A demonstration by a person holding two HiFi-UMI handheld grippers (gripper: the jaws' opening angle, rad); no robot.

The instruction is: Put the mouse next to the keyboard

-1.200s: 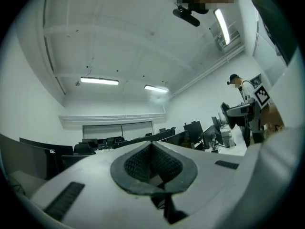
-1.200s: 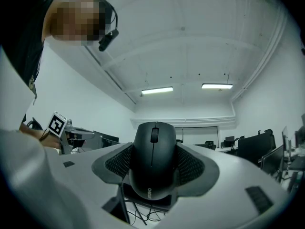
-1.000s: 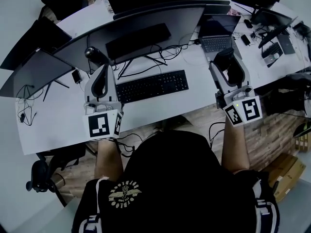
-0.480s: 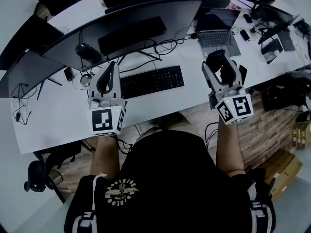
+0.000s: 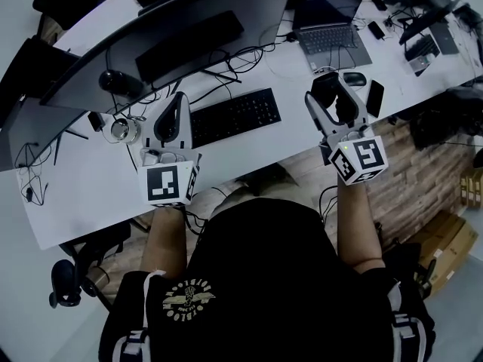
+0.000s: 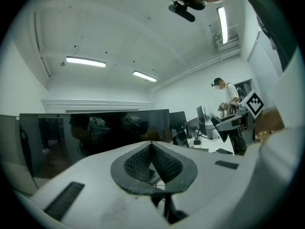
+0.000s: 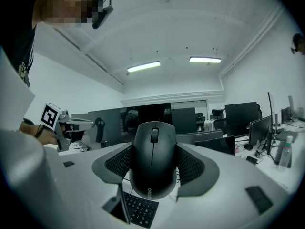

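My right gripper (image 5: 334,96) is shut on a black mouse (image 5: 337,102) and holds it over the white desk (image 5: 98,187), a short way right of the black keyboard (image 5: 234,116). In the right gripper view the mouse (image 7: 153,159) fills the space between the ribbed pads of my right gripper (image 7: 153,162), with keyboard keys (image 7: 138,209) below it. My left gripper (image 5: 179,104) hovers at the keyboard's left end. In the left gripper view my left gripper (image 6: 151,163) has its pads pressed together with nothing in them.
A wide curved monitor (image 5: 204,29) stands behind the keyboard over tangled cables (image 5: 241,62). A laptop (image 5: 328,29), a small dark oval object (image 5: 353,78) and a phone (image 5: 375,96) lie at the right. A round glass (image 5: 121,130) sits left of my left gripper.
The head view has drifted. My right gripper with the mouse has come slightly closer to the keyboard's right end. The left gripper stays shut at the keyboard's left end.
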